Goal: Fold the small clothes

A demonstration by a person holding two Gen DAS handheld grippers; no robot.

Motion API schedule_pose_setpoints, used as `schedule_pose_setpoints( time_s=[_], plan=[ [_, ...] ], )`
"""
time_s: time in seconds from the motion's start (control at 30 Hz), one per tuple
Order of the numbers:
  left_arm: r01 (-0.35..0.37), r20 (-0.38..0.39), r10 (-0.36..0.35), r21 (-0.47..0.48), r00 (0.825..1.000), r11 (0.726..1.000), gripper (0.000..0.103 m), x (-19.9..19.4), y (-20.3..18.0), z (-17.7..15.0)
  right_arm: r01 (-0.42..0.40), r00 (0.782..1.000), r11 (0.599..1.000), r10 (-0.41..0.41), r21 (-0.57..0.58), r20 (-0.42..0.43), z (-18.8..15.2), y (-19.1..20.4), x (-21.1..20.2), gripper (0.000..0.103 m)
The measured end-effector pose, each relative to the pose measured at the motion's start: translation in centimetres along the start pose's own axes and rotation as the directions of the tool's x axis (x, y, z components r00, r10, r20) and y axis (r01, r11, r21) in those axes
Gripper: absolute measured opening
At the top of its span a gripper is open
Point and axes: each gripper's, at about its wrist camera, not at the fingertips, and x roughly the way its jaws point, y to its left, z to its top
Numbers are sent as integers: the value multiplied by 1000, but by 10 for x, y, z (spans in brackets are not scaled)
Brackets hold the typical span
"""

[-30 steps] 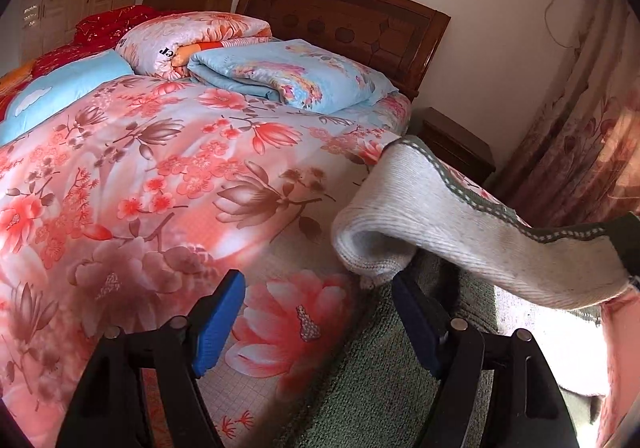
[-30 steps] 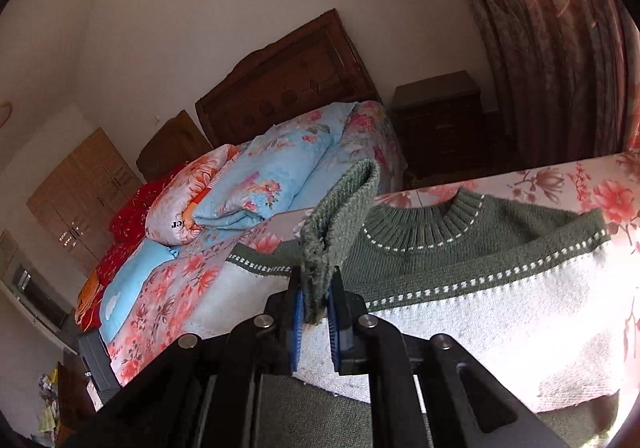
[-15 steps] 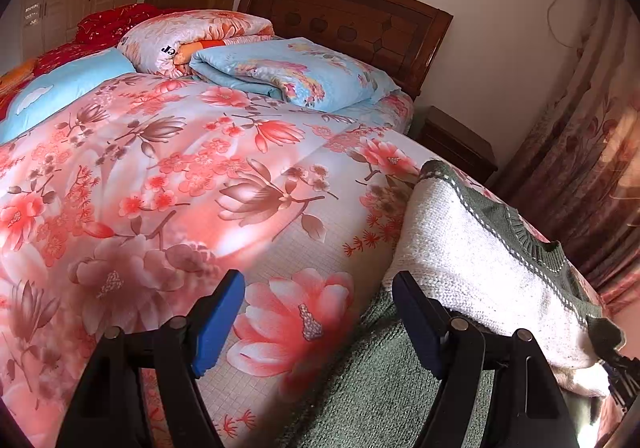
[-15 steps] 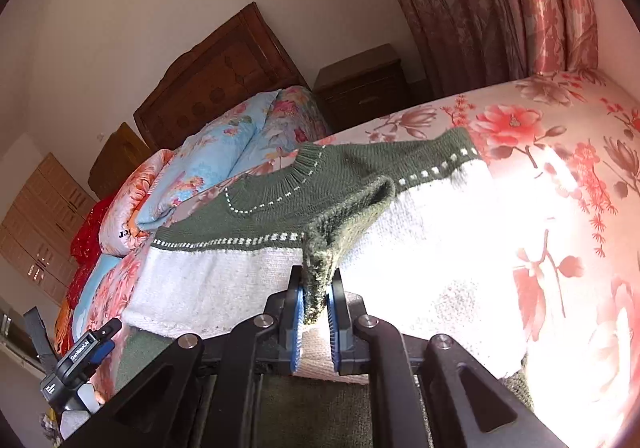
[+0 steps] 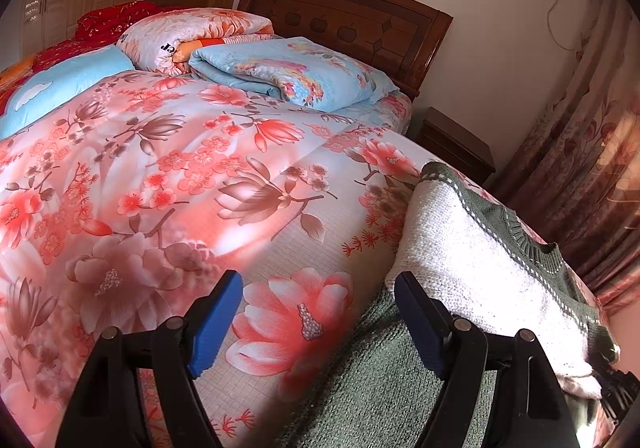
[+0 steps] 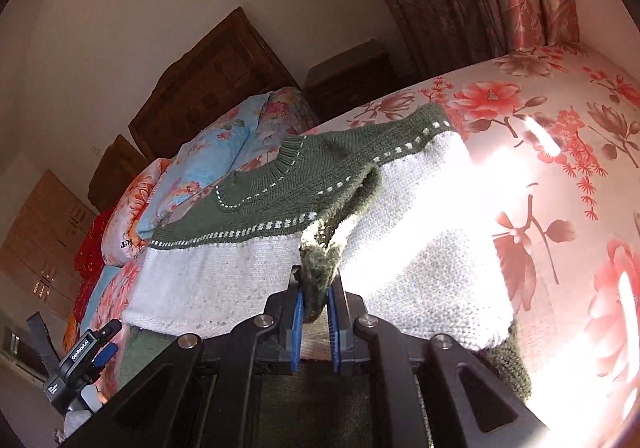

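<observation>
Right wrist view shows your right gripper (image 6: 315, 322) pinching the sweater (image 6: 256, 280) sleeve mid-fold — lay it flat, let go — left gripper (image 5: 316, 318) gapes empty.

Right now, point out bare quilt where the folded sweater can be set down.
Free: the floral quilt between the sweater and the stacked bedding, ahead of the open left gripper. Crowded: the headboard end, and the sweater's spot, where the right gripper pinches its sleeve.
</observation>
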Motion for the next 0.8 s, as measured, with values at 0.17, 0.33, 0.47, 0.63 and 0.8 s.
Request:
schedule_pose_setpoints(
  time_s=[0.17,0.33,0.47,0.63,0.8],
  plan=[
    [2,0,-2,-1,1000,1000,103,0,0,0,57,998,998,-57,-9,-35,-4,-4,3,11],
    [1,6,-1,-6,1000,1000,103,-1,1,0,60,998,998,-60,13,-26,-9,-12,9,11],
    [2,30,-1,-25,1000,1000,103,-5,4,0,71,996,997,-71,6,60,-12,-11,-5,11],
    [3,36,-2,-32,999,999,103,-6,6,0,80,995,996,-82,41,54,-10,-17,-4,13],
    [9,46,-7,-35,999,999,103,-7,6,-1,153,967,984,-168,89,190,-15,-18,-32,19]
  ],
)
